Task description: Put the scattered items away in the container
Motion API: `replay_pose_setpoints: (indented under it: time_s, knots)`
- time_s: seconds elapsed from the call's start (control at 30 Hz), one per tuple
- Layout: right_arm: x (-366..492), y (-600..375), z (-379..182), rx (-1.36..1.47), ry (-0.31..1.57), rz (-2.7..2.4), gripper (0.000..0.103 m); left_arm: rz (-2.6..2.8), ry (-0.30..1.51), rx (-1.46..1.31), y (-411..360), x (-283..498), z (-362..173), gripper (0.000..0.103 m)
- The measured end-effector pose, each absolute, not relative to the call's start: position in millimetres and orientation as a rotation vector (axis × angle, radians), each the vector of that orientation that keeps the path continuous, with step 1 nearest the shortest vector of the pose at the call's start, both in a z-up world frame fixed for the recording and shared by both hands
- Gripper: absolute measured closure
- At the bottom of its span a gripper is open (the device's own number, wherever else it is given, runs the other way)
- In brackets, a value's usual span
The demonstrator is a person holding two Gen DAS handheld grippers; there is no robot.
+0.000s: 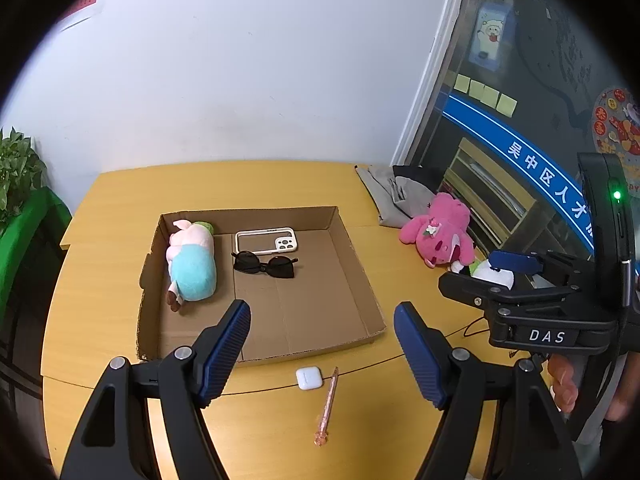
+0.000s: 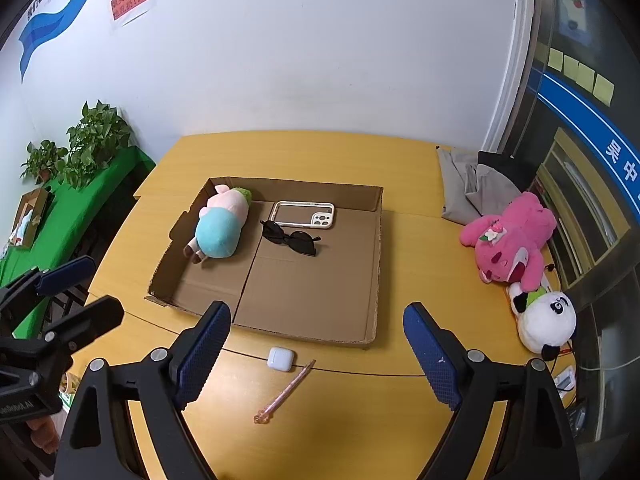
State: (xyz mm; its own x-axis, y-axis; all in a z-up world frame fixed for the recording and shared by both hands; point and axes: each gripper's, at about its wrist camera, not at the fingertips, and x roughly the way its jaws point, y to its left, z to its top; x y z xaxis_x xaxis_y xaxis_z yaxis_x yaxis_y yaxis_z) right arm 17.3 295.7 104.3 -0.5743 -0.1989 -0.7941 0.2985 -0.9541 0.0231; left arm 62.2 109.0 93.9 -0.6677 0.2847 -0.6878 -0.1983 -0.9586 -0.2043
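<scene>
A shallow cardboard box (image 1: pixel 362 292) (image 2: pixel 374 276) lies on the yellow table. In it are a pink and blue plush pig (image 1: pixel 192 258) (image 2: pixel 220 226), a white phone case (image 1: pixel 266 240) (image 2: pixel 304 215) and black sunglasses (image 1: pixel 264 265) (image 2: pixel 290 238). A white earbud case (image 1: pixel 309 377) (image 2: pixel 281 358) and a pink pen (image 1: pixel 327 408) (image 2: pixel 285 392) lie on the table in front of the box. A pink plush bear (image 1: pixel 438 232) (image 2: pixel 510 240) and a panda plush (image 2: pixel 546 320) lie at the right. My left gripper (image 1: pixel 322 344) and right gripper (image 2: pixel 316 344) are open and empty, above the earbud case and pen.
Grey and black clothes (image 1: pixel 394 194) (image 2: pixel 476 184) lie at the table's far right corner. Potted plants (image 2: pixel 84 144) stand on a green-covered surface at the left. A glass door is at the right. Cables (image 2: pixel 568 364) lie near the panda.
</scene>
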Motion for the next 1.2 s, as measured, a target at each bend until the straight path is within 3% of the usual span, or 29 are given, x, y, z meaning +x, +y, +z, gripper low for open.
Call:
replay_pose_setpoints:
  time_s: [0.73,0.9,1.2]
  knots:
    - [17.4,295.5,77.0,1.355,0.161,-2.524,0.012,2.596,-0.193,-1.213,113.7,67.9,60.2,0.029]
    - [11.3,298.7,39.3,1.459,0.093,-2.473,0.011,2.537,-0.167,-1.328,117.2,68.0,12.7,0.029]
    - [6.3,311.5,-101.6,1.875,-0.132,-2.257,0.013,2.299,-0.204,-1.629,128.0,76.8,-122.8,0.029]
